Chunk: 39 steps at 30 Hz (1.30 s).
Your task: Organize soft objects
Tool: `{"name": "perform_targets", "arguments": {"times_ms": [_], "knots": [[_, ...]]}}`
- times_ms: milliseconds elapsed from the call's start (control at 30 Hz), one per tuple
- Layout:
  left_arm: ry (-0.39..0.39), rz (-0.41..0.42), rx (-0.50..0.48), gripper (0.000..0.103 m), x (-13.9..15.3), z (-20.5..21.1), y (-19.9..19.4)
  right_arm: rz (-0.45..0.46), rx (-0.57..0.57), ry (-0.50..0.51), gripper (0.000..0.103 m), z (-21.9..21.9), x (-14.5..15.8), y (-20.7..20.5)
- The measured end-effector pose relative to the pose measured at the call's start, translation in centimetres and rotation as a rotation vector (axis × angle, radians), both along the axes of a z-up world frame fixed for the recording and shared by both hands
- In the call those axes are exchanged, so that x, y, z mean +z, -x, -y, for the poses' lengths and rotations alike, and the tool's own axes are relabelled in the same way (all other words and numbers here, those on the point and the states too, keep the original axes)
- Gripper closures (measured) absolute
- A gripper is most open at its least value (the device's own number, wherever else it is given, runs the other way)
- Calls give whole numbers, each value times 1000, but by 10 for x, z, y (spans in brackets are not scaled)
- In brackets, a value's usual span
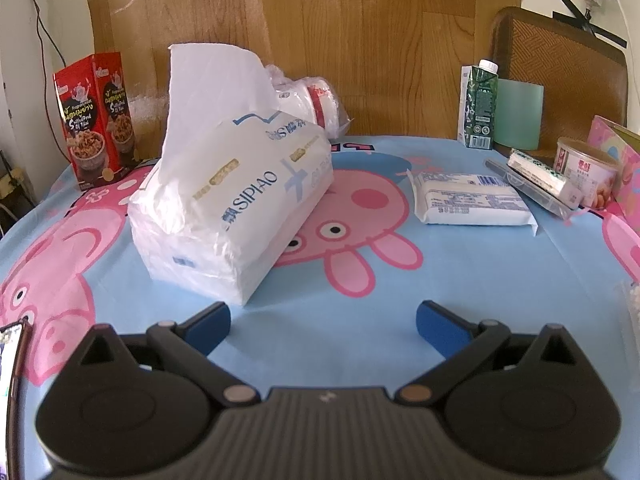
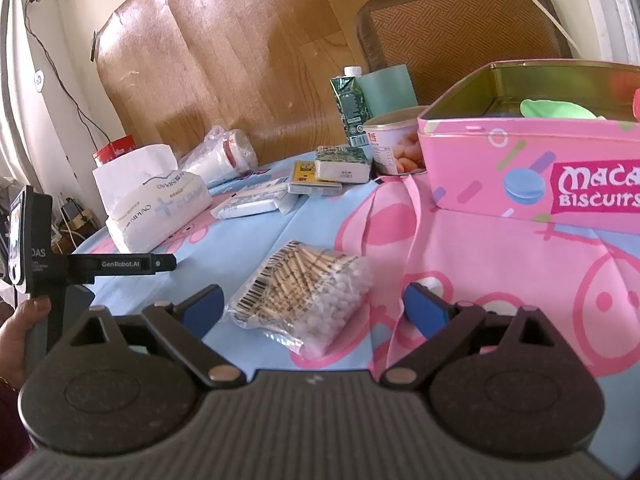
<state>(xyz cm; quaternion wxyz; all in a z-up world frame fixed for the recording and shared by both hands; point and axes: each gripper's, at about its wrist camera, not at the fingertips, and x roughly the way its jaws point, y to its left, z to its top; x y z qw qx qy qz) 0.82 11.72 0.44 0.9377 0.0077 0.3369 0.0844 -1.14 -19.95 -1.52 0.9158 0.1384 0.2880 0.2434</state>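
A white SIPIAO tissue pack [image 1: 236, 204] with one sheet sticking up lies on the cartoon tablecloth, just ahead and left of my open, empty left gripper [image 1: 323, 322]. A flat white wipe packet [image 1: 472, 200] lies further right. In the right wrist view a clear bag of cotton swabs [image 2: 308, 292] lies between the open jaws of my right gripper [image 2: 312, 306], which is empty. An open pink biscuit tin [image 2: 532, 168] stands right of it with a green soft item [image 2: 556, 108] inside. The tissue pack [image 2: 156, 208] shows far left.
A red snack box [image 1: 98, 118] stands at the back left. A bagged roll [image 1: 316, 100], a green carton [image 1: 480, 108], a can [image 1: 588, 168] and small boxes [image 1: 540, 184] line the back. A wooden board and a chair stand behind the table. My left gripper's handle [image 2: 36, 240] shows at left.
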Motion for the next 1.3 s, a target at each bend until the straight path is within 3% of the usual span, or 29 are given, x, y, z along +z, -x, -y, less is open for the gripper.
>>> {"name": "perform_targets", "arguments": {"times_ms": [467, 667, 767, 933, 1100, 1167, 1233, 1300], "knots": [[5, 3, 0, 0, 0, -1, 1, 4, -1, 5, 4, 1, 0, 0], [-49, 72, -13, 0, 6, 12, 13, 4, 7, 17, 3, -1, 0, -2], [123, 74, -99, 3, 12, 20, 23, 6, 4, 19, 3, 0, -1, 0], [389, 32, -339, 13, 28, 52, 29, 8, 5, 50, 3, -3, 0, 4], [460, -67, -502, 31, 26, 96, 19, 21, 29, 109, 3, -9, 1, 10], [483, -109, -528, 43, 19, 107, 13, 27, 28, 131, 5, -11, 1, 11], [467, -111, -530, 46, 11, 118, 11, 38, 27, 159, 14, -17, 1, 10], [452, -89, -519, 46, 9, 123, 14, 60, 37, 206, 38, -25, 2, 9]]}}
